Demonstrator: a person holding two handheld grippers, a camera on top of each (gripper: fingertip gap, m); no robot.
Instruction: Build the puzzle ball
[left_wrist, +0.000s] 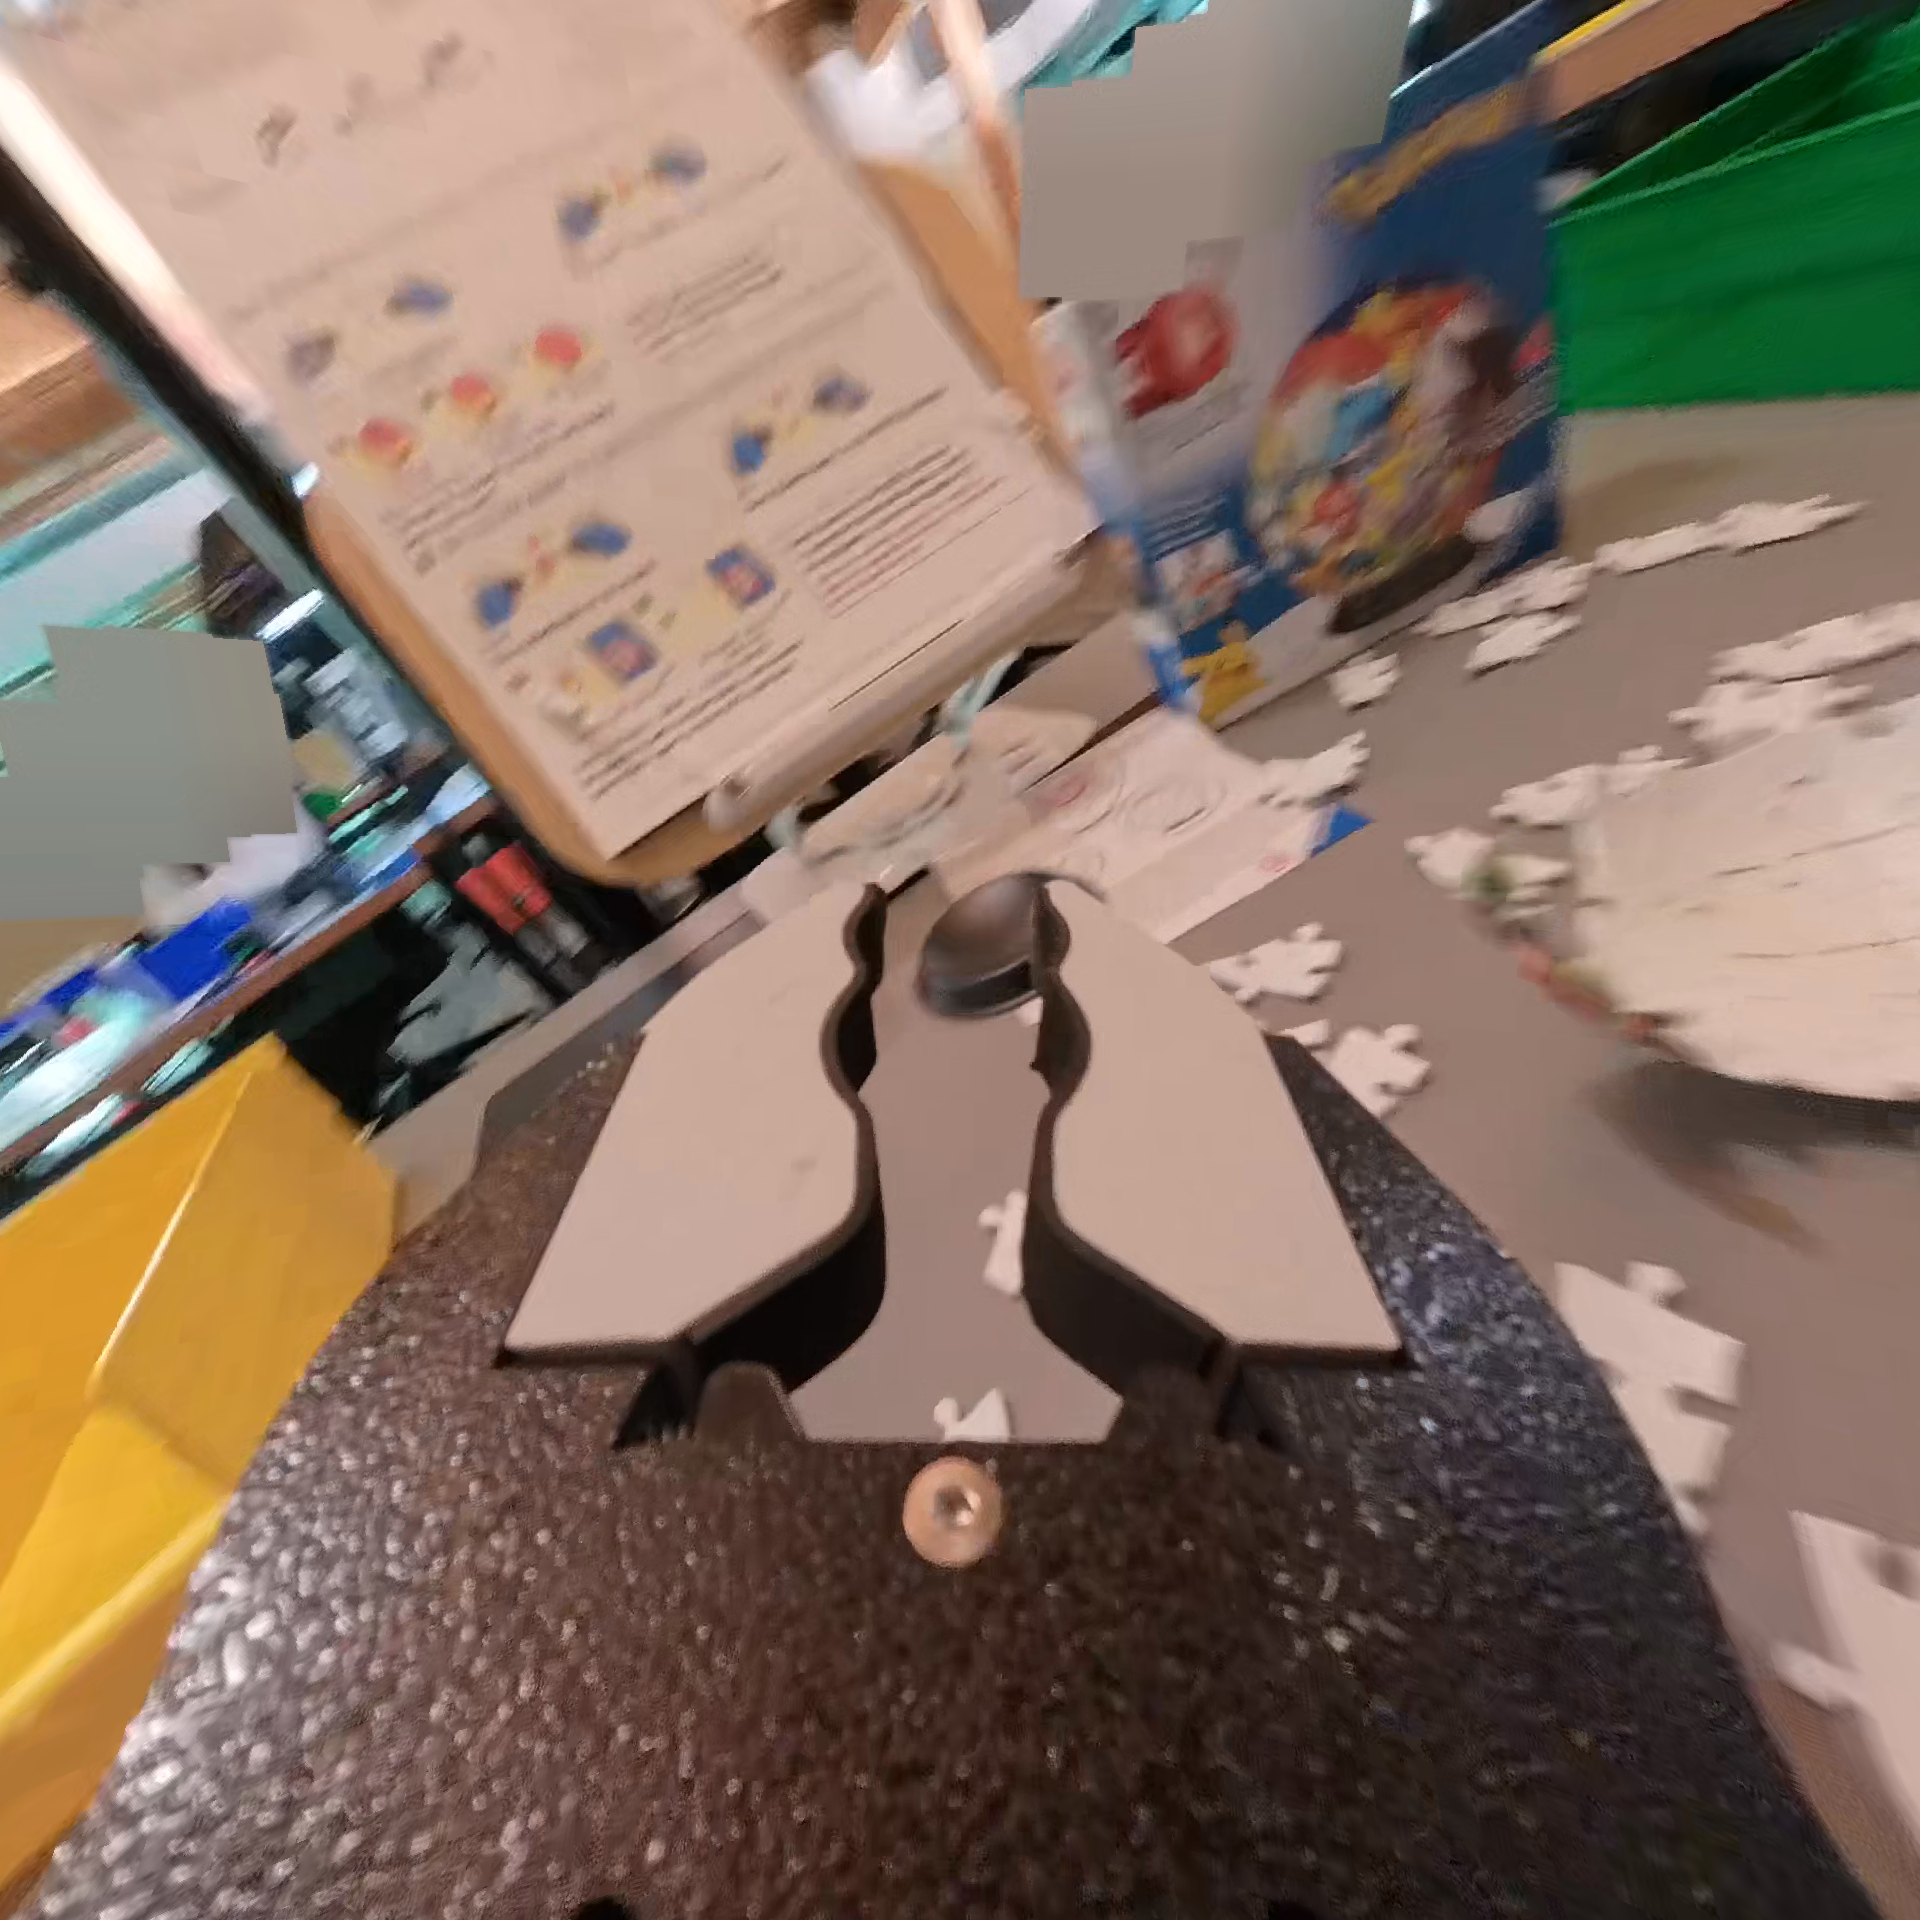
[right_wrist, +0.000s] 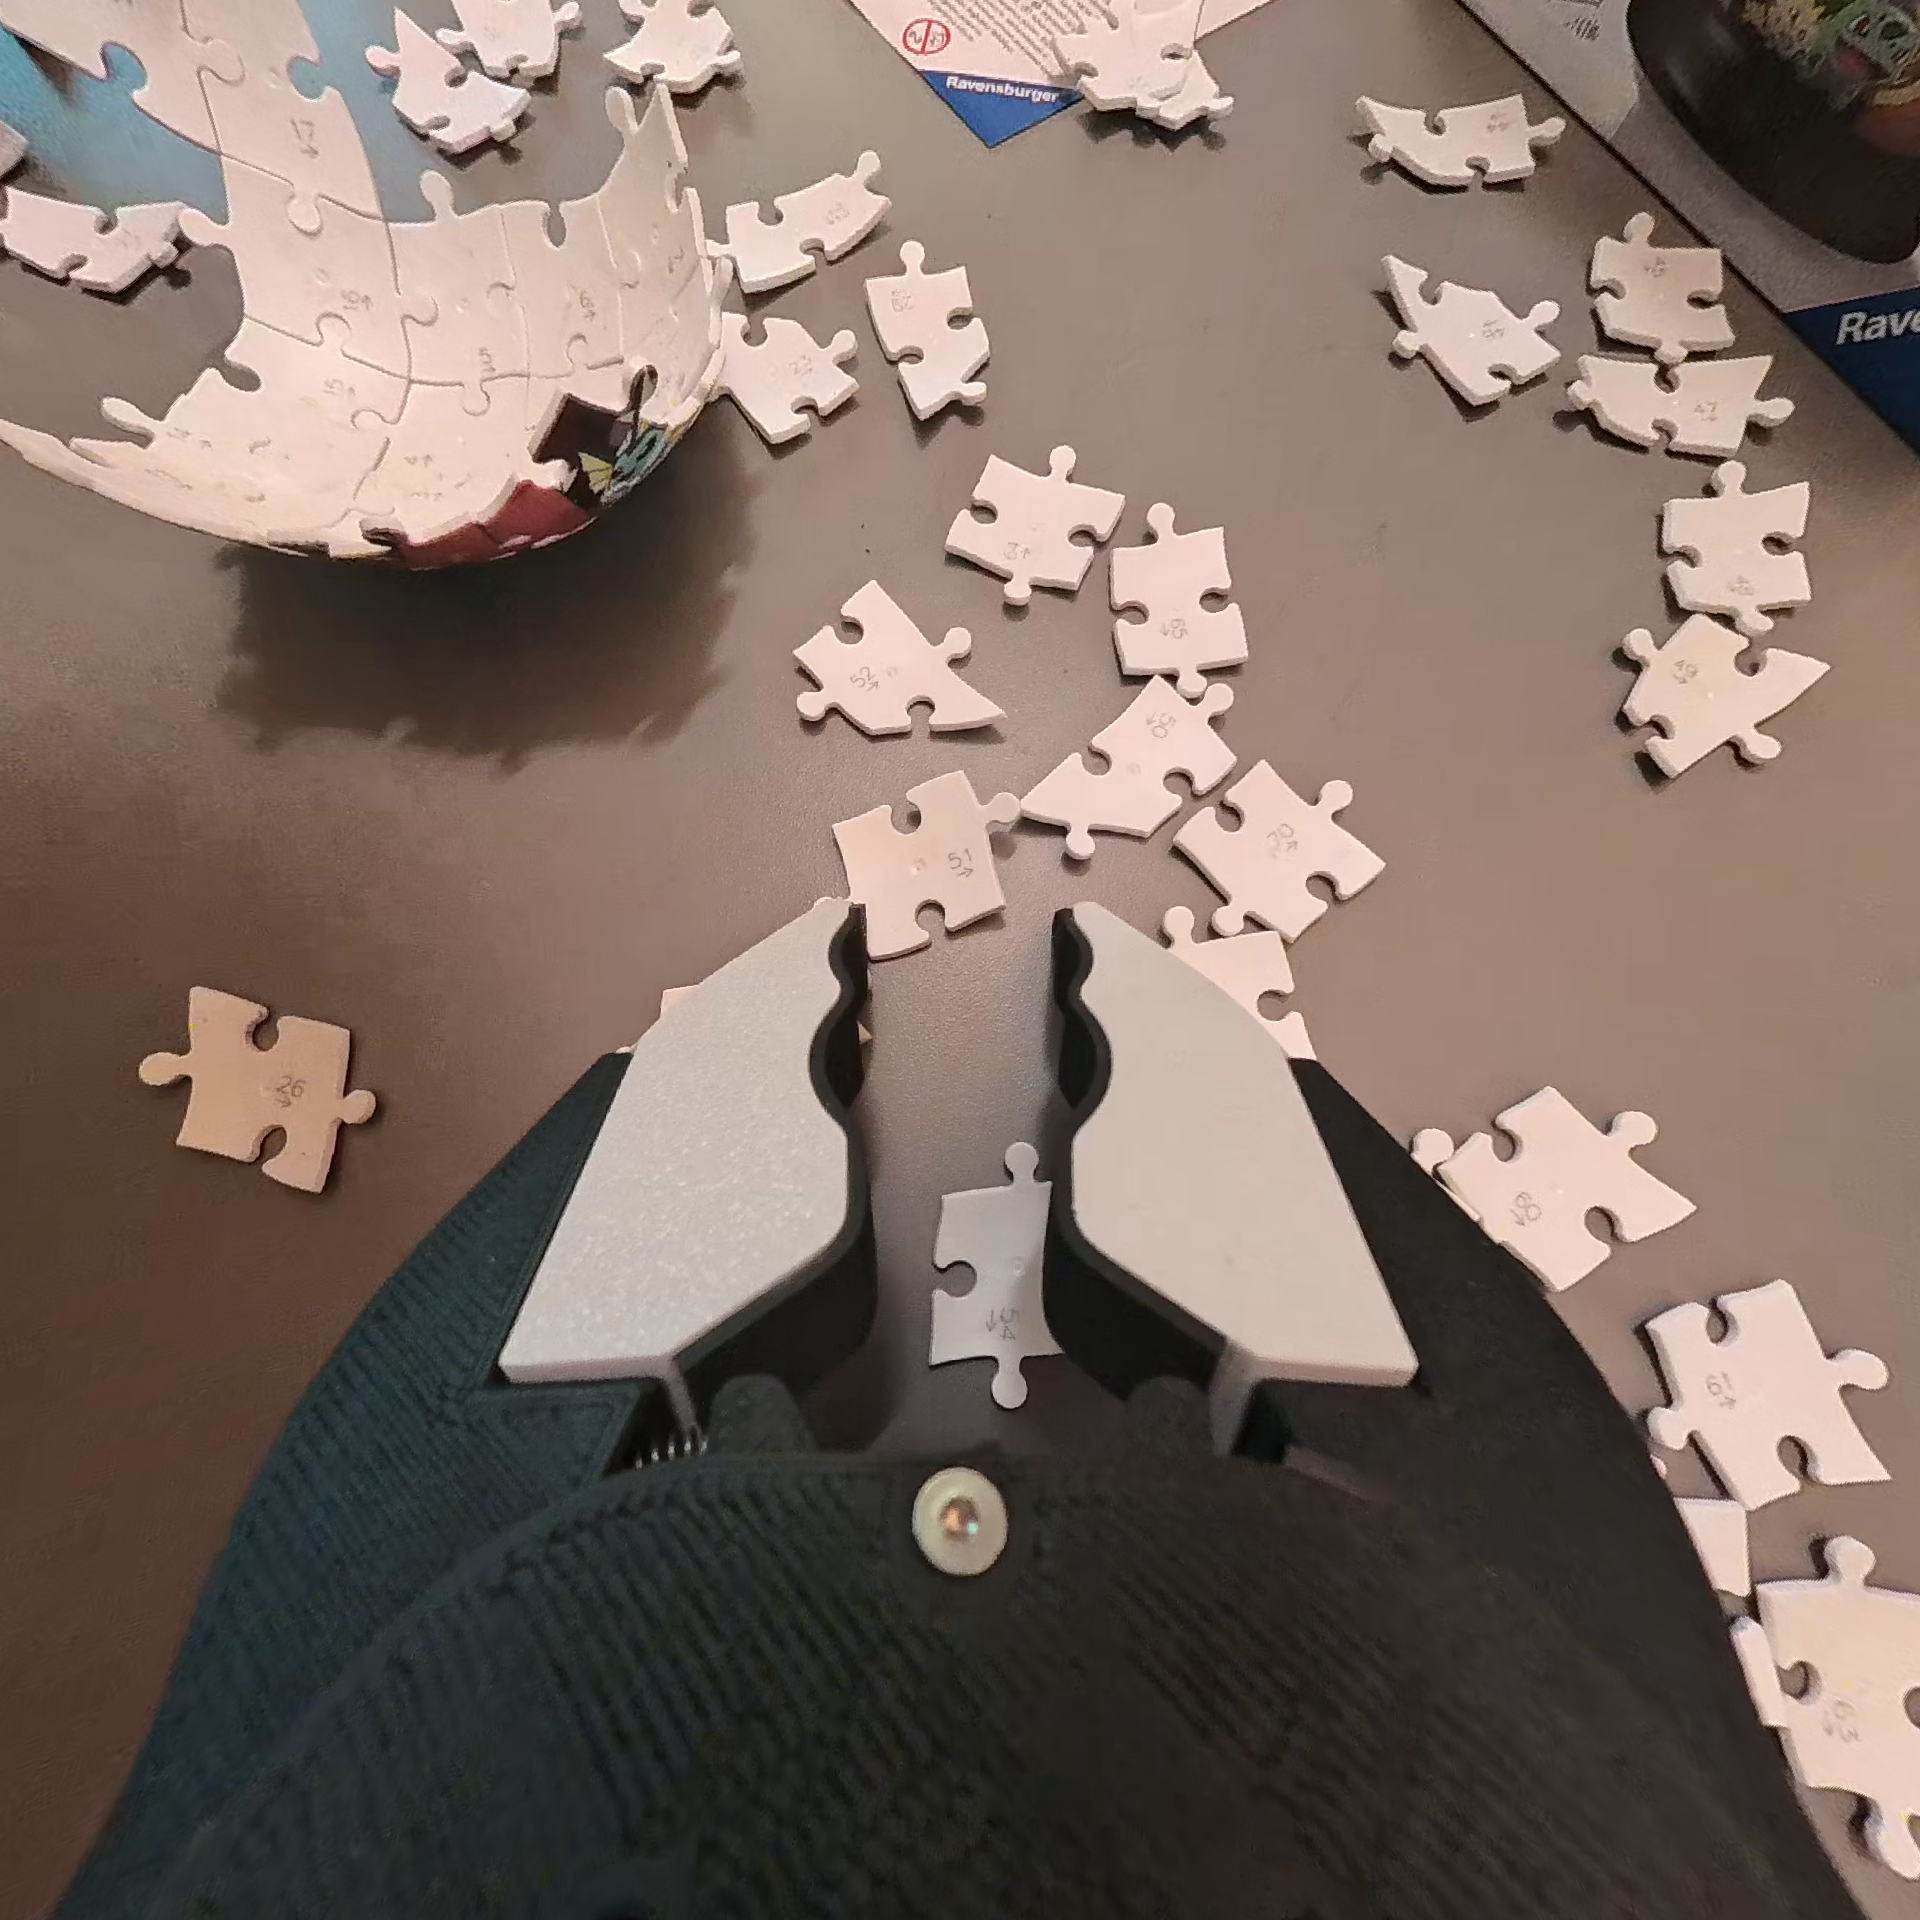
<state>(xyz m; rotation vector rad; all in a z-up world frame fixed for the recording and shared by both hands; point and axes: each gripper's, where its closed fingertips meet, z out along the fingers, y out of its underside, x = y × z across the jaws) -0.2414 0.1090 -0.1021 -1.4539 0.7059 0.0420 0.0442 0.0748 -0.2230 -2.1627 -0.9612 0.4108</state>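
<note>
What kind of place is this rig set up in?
Probably a workshop or lab bench, not a home. Past the grey table with its loose puzzle pieces stand cluttered shelves, a yellow bin and a green bin.

The right claw (right_wrist: 961, 940) hangs parted over the grey bench (right_wrist: 468, 883), holding nothing. White loose pieces (right_wrist: 1174, 613) lie scattered ahead and to the right. The half-built puzzle ball (right_wrist: 416, 343) sits upper left, one lone piece (right_wrist: 260, 1086) apart at left.
</note>
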